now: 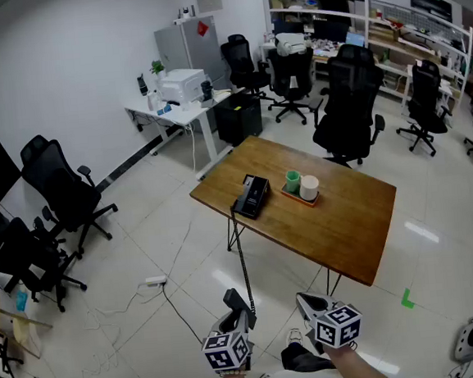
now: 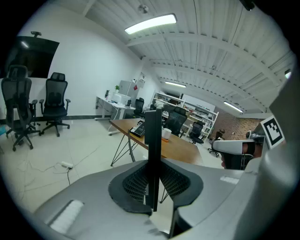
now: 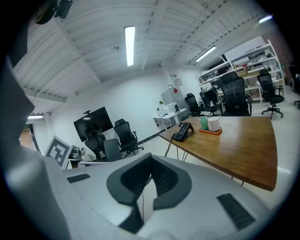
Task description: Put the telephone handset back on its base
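The black telephone base [image 1: 251,196] sits on the near-left part of the wooden table [image 1: 346,224], with its coiled cord [image 1: 242,257] running down off the edge towards me. The black handset [image 1: 236,301] stands upright in my left gripper [image 1: 235,312], well short of the table. In the left gripper view the handset [image 2: 152,140] is a thin dark slab clamped between the pads of the left gripper [image 2: 153,180], with the base [image 2: 138,129] far ahead. My right gripper [image 1: 308,304] is beside it, jaws together and empty. The right gripper view shows the base [image 3: 183,132] ahead of the right gripper [image 3: 147,180].
An orange tray with a green cup [image 1: 293,181] and a white cup [image 1: 309,187] stands right of the base. Black office chairs [image 1: 348,104] ring the table's far side. More chairs [image 1: 60,191] are at the left. A power strip [image 1: 155,280] and cables lie on the tiled floor.
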`<state>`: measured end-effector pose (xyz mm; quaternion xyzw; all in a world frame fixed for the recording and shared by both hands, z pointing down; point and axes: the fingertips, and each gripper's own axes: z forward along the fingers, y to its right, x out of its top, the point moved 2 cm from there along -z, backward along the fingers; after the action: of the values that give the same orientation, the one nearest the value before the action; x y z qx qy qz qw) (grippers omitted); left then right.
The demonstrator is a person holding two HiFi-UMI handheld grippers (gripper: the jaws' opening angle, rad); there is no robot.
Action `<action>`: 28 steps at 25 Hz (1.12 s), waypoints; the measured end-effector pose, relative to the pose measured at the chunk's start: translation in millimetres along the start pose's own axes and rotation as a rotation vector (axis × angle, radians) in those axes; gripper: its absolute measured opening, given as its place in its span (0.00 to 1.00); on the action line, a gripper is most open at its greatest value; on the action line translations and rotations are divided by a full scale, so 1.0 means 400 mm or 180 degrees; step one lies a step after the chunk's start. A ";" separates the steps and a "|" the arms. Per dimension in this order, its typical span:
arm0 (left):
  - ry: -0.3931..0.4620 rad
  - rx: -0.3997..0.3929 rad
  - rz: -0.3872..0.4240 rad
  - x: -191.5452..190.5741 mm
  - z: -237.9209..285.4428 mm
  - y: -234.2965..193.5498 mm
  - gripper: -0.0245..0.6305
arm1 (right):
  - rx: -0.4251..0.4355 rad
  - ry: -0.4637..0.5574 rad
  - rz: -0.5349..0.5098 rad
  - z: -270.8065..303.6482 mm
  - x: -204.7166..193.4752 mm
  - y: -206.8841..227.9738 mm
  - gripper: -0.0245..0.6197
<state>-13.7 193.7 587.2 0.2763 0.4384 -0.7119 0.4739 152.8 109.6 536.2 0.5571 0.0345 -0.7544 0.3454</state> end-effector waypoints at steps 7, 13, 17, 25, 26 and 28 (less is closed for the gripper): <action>-0.0033 0.0008 0.0001 0.009 0.028 -0.008 0.14 | -0.0022 -0.0049 -0.0008 0.035 0.003 0.023 0.05; -0.0051 0.0026 0.0007 0.026 0.046 -0.022 0.14 | -0.0001 -0.0046 -0.0011 0.061 0.019 0.027 0.05; -0.0065 0.0031 0.0014 0.040 0.061 -0.035 0.14 | 0.0020 -0.0047 -0.0004 0.082 0.031 0.030 0.05; -0.0099 0.0079 0.0017 0.075 0.125 -0.059 0.14 | 0.0058 -0.0002 0.0041 0.136 0.077 0.073 0.05; -0.0094 0.0088 0.0022 0.083 0.137 -0.061 0.14 | 0.0064 0.0007 0.0048 0.144 0.083 0.082 0.05; -0.0089 0.0114 0.0021 0.097 0.159 -0.063 0.14 | 0.0077 0.0020 0.0075 0.159 0.095 0.103 0.05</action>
<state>-50.9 124.8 594.3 0.2763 0.4179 -0.7219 0.4773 118.5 32.3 541.2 0.5640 0.0199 -0.7488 0.3474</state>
